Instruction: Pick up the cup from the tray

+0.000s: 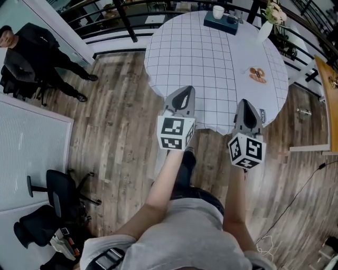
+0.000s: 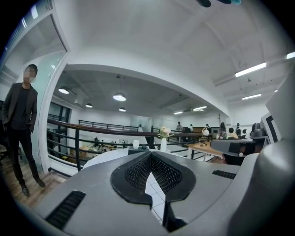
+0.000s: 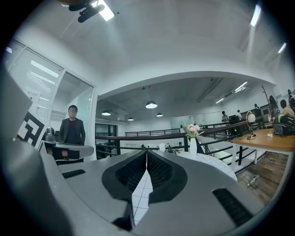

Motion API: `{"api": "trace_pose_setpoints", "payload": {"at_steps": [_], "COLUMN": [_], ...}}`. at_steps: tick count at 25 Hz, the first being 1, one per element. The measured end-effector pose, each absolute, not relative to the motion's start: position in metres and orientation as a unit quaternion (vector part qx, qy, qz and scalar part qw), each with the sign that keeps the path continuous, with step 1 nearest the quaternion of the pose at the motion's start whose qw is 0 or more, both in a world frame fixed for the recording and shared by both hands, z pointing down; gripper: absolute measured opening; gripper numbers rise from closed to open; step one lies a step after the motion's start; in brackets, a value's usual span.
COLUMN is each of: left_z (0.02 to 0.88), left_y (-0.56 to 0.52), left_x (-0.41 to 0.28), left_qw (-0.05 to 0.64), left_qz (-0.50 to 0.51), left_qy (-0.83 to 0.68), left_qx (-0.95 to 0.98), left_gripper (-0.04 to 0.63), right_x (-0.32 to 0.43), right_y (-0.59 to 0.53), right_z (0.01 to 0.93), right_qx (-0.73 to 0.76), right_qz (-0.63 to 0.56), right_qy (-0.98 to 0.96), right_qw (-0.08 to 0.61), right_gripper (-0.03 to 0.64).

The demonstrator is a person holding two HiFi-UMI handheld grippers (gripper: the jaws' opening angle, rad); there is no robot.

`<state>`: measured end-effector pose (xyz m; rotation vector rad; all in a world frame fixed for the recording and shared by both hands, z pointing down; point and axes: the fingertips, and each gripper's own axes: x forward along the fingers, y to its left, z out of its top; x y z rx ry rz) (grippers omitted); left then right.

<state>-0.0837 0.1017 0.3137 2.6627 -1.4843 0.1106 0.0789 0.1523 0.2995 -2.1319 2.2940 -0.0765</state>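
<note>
A white cup (image 1: 218, 11) stands on a dark tray (image 1: 222, 22) at the far side of a round table (image 1: 211, 63) with a white checked cloth. The same cup (image 2: 136, 144) is small and distant in the left gripper view, and the cup (image 3: 162, 147) shows just as far off in the right gripper view. My left gripper (image 1: 183, 93) is shut and empty above the table's near edge. My right gripper (image 1: 246, 104) is shut and empty too, beside it. Both point level toward the table, far short of the tray.
A white vase with flowers (image 1: 268, 21) stands at the table's far right and a small plate of food (image 1: 257, 74) on its right side. A person in black (image 1: 31, 55) stands at the left. A black railing (image 1: 127, 21) runs behind the table. An office chair (image 1: 60, 192) is at lower left.
</note>
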Motion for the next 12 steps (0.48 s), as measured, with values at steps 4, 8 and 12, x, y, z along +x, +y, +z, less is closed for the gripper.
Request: {"api": "trace_pose_setpoints", "payload": {"at_steps": [4,8,12], "left_z": [0.308,0.307,0.305], "left_y": [0.051,0.007,-0.028], "left_x": [-0.094,-0.098,-0.097], "left_qw": [0.050,0.053,0.053], "left_qz": [0.033,0.031,0.030], "left_qy": [-0.492,-0.491,-0.488], "left_qx": [0.869,0.869,0.871], "left_gripper": [0.006,0.006,0.006], "right_x": [0.070,0.063,0.060], "right_y": [0.100,0.054,0.019], "right_z": [0.294,0.293,0.294], "right_qx": [-0.675,-0.669,-0.666], "right_qz": [-0.024,-0.023,-0.025], "right_qy": [0.738,0.743,0.746], "right_qw": [-0.003,-0.011,-0.013], "right_gripper": [0.009,0.009,0.009]}}
